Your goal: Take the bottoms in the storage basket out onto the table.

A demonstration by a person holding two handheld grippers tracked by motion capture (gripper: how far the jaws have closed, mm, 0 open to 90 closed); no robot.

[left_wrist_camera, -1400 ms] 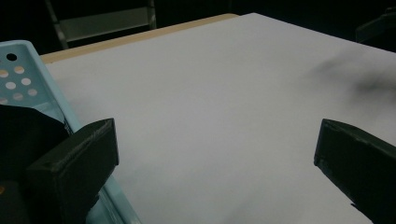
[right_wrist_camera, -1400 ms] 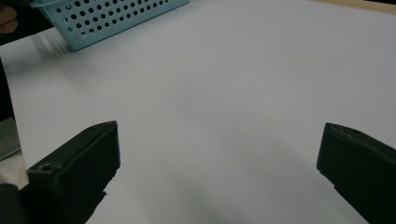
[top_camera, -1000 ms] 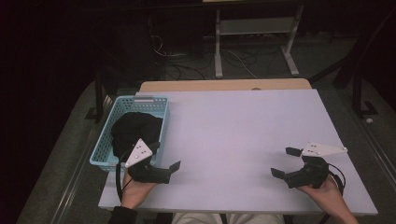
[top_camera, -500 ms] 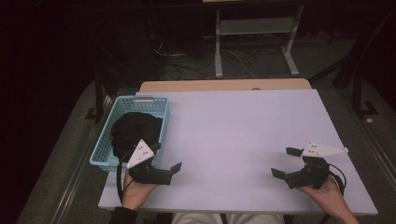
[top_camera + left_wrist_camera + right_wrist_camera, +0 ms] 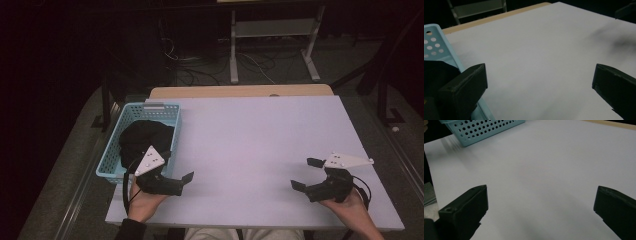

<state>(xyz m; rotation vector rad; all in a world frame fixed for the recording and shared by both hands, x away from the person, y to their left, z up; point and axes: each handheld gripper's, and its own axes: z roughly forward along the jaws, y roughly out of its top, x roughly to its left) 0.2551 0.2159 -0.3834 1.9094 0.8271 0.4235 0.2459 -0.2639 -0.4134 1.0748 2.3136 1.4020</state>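
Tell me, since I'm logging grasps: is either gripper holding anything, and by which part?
Nothing is held. The left gripper and right gripper both stand open over the white table, beside the light-blue perforated plastic basket.

Lab or workshop: dark room, floor cables (image 5: 200, 75), metal stand (image 5: 272, 37), white worktable (image 5: 260, 145).

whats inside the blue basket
A bundle of black cloth lies inside the blue basket, covering most of its floor. Whatever may lie beneath the cloth is covered. The left gripper hangs open by the basket's near corner, touching nothing.
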